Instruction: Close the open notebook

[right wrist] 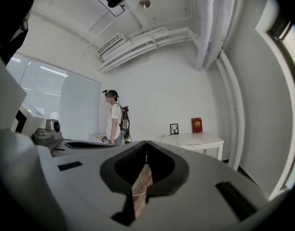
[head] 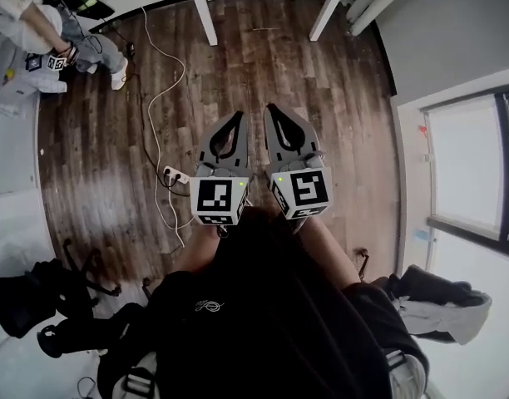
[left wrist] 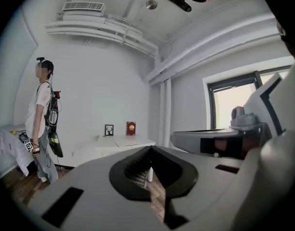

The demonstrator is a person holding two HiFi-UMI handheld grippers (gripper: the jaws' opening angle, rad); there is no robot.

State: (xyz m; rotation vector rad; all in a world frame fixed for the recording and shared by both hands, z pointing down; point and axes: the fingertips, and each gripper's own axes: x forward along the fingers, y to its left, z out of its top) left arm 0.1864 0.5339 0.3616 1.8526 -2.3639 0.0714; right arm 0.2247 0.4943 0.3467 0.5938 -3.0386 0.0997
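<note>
Both grippers are held side by side above the wooden floor, apart from the table. My left gripper (head: 240, 116) is shut with nothing in it, and so is my right gripper (head: 269, 108). In the left gripper view the jaws (left wrist: 151, 147) meet at the tips and point at a distant white table (left wrist: 101, 149). A pale flat thing, probably the notebook (left wrist: 128, 142), lies on it. In the right gripper view the shut jaws (right wrist: 146, 142) face the same table (right wrist: 212, 141), and the notebook (right wrist: 190, 141) lies flat there, too small to make out its pages.
A small picture frame (left wrist: 109, 130) and a red book (left wrist: 131, 128) stand at the table's back. Another person (left wrist: 42, 119) stands left of the table. A white cable (head: 155, 98) and a power strip (head: 176, 175) lie on the floor. A window (head: 466, 165) is on the right.
</note>
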